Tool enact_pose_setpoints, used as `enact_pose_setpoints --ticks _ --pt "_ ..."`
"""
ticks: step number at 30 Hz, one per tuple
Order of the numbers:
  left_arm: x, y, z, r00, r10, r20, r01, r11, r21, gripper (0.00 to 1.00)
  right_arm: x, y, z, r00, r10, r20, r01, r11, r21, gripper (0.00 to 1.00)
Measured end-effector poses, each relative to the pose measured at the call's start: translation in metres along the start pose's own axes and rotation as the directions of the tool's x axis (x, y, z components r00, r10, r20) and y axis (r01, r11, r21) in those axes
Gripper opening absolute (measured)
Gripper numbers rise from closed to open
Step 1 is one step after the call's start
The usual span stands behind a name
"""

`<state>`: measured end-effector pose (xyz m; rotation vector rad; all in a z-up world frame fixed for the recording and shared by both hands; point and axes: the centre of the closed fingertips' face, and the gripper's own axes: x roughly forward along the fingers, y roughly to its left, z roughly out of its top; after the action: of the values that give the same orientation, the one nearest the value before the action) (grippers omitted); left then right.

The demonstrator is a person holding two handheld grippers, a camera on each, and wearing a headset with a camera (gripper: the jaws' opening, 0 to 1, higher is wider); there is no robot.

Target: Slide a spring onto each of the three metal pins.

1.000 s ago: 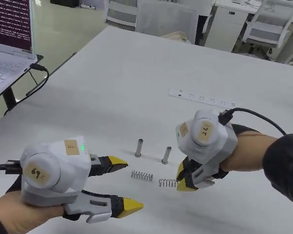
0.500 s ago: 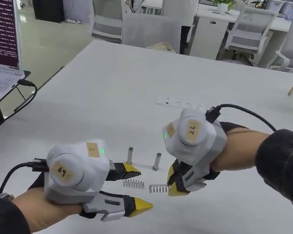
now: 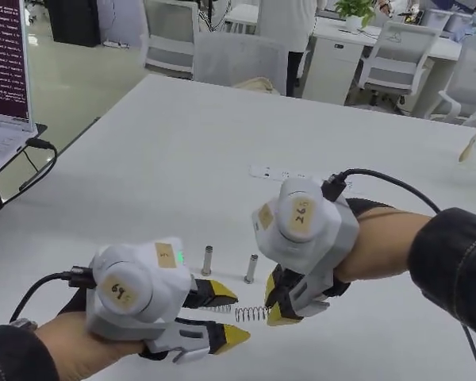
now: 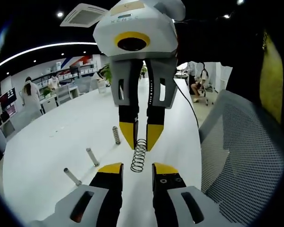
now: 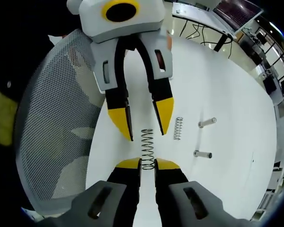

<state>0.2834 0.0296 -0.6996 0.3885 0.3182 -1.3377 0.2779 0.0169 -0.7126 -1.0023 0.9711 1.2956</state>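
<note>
Behind right hand-held gripper [image 3: 277,305], half-hidden spring [image 3: 251,313]

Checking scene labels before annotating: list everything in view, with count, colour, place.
springs: two, silver; held spring spans the gap between the grippers, loose spring lies on the table beside it
pins: two, grey metal, upright beyond the springs; first pin, second pin
table: one, white
power strip: one, white, on the table beyond the pins
laptop: one, open, off the table's left edge
office chairs: several, pale, background
cable: one, black, on the right gripper
left gripper: white, yellow tips, open around the held spring's free end
right gripper: same colours, shut on the held spring
</note>
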Motion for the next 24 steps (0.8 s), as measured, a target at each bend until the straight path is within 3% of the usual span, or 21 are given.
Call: enact_pose_setpoints --ticks 9,16,24 --pt "0.0008 -0.0005 -0.0003 1.0000 0.003 0.001 -0.003 1.000 0.012 0.04 -0.0003 0.0013 -0.0007 1.0000 0.004 -0.008 -0.004 1.000 0.006 0.08" --pt "0.0018 -0.0027 -0.0008 1.0000 -0.001 -0.004 0.001 1.000 0.020 0.03 -0.0007 0.0031 -0.0016 0.9999 0.007 -0.010 -0.007 1.000 0.009 0.08" --pt "-0.0003 -0.0035 0.0023 0.9999 -0.011 0.010 0.011 1.000 0.026 0.03 -0.0039 0.0038 -0.0009 0.9996 0.005 0.027 -0.006 1.000 0.014 0.08"
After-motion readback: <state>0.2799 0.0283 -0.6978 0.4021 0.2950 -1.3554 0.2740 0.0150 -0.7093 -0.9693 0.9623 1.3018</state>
